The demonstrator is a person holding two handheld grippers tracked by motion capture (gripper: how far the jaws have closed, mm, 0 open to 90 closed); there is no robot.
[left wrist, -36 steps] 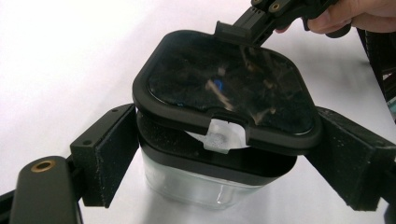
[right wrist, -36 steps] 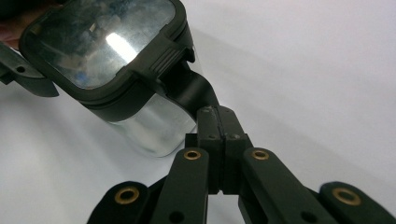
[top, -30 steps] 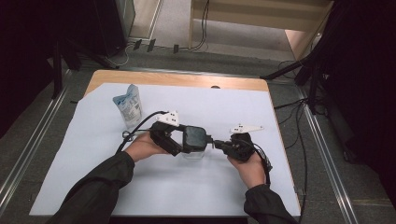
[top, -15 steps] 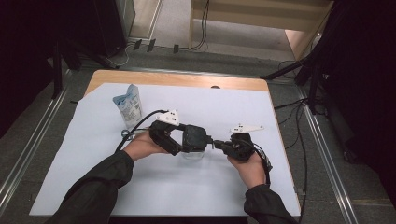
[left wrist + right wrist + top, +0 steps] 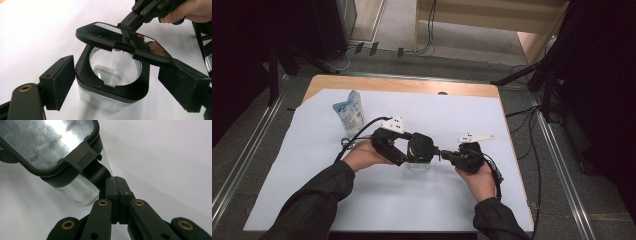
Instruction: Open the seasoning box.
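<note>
My glass jar (image 5: pixel 418 164) stands upright on the white sheet (image 5: pixel 452 200) just below the middle of the table, its mouth facing straight up. It has a rounded square black collar (image 5: pixel 110 87) around the rim. Its black-framed lid (image 5: pixel 122 41) hangs above the mouth, tilted: in the left gripper view the edge toward 3 o'clock sits low near the collar, and the edge toward 10 o'clock is raised, so the lid's long axis runs from 10 to 4 across that view. In the right gripper view the lid's ribbed tab (image 5: pixel 86 160) points down toward my jaws.

My right gripper (image 5: pixel 447 156) comes in from 3 o'clock of the jar, lying nearly level, my hand cupped under its body with the forearm running off toward 5 o'clock. Its jaws are pinched together; they seem to nip the lid's edge by the tab, though the right gripper view hides the contact.

My left gripper (image 5: pixel 412 152) comes in from 9 o'clock, my hand wrapped around its body and my sleeve trailing to 7 o'clock. Its jaws stand wide, one pad at each side of the jar; neither pad presses the glass.

A pale blue pouch (image 5: pixel 352 112) stands at 10 o'clock of the jar, well apart.
</note>
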